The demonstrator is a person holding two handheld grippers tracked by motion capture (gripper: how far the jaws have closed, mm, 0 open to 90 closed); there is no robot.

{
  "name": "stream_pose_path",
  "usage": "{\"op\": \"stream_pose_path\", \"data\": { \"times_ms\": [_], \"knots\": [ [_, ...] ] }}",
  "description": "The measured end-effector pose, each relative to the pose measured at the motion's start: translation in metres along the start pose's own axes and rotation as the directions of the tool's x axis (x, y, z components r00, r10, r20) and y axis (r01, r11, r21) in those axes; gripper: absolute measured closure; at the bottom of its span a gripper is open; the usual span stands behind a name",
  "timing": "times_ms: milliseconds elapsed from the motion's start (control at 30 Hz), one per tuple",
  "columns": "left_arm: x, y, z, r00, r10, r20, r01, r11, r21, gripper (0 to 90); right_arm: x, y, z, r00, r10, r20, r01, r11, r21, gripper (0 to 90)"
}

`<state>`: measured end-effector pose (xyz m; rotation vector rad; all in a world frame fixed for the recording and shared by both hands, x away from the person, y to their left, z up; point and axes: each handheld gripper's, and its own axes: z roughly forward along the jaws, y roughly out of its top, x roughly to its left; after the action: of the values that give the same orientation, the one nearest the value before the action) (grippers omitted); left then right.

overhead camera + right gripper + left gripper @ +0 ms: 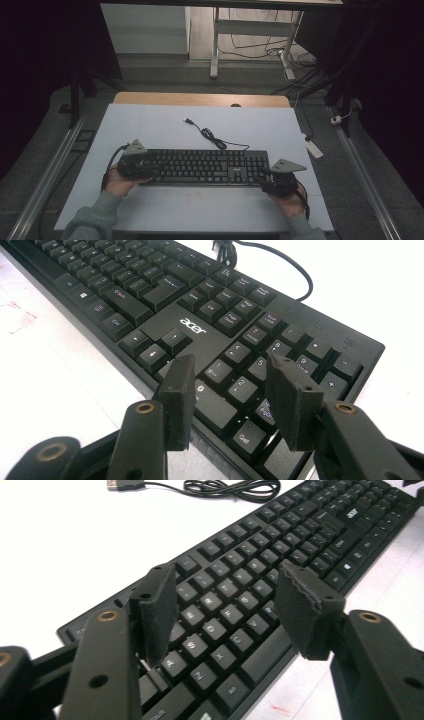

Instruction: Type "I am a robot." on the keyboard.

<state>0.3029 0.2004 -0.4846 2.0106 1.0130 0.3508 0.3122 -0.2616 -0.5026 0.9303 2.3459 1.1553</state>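
A black Acer keyboard (205,167) lies flat on the white table top (150,130), its long side running left to right. Its cable (212,136) coils behind it and ends in a loose USB plug (187,121). My left gripper (149,168) is at the keyboard's left end. In the left gripper view it (227,580) stands open just above the letter keys (300,540). My right gripper (265,180) is at the right end. There it (231,367) is open over the number pad, beside the Acer logo (192,326). Neither holds anything.
The wooden table edge (200,98) shows beyond the white top. On the floor at the right lies a white power strip (312,146) with cables. Another desk's legs (215,50) stand farther back. Metal rails (50,170) run along both sides of the table.
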Motion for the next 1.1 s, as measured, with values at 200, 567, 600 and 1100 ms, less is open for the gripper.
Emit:
{"op": "stream_pose_path", "data": {
  "times_ms": [200, 567, 600, 1100],
  "knots": [
    [0.005, -0.002, -0.001, 0.9997, 0.0, -0.026, 0.001, 0.9998, 0.017, 48.9, 0.0, 0.0, 0.0, 1.0, 0.001, -0.001, -0.001, 1.0, -0.002, 55.3],
    [0.013, -0.008, 0.002, 0.9984, 0.01, -0.055, -0.007, 0.9976, 0.068, 68.3, 0.0, 0.0, 0.0, 1.0, 0.0, 0.0, 0.0, 1.0, -0.002, 55.3],
    [0.014, -0.008, 0.002, 0.9984, 0.012, -0.056, -0.008, 0.9974, 0.072, 70.8, 0.0, 0.0, 0.0, 1.0, 0.0, 0.0, 0.0, 1.0, -0.002, 55.3],
    [0.018, -0.016, 0.014, 0.9975, 0.027, -0.066, -0.017, 0.9884, 0.151, 88.9, 0.0, 0.0, 0.0, 1.0, -0.007, 0.005, 0.007, 1.0, 0.006, 55.3]
  ]
}}
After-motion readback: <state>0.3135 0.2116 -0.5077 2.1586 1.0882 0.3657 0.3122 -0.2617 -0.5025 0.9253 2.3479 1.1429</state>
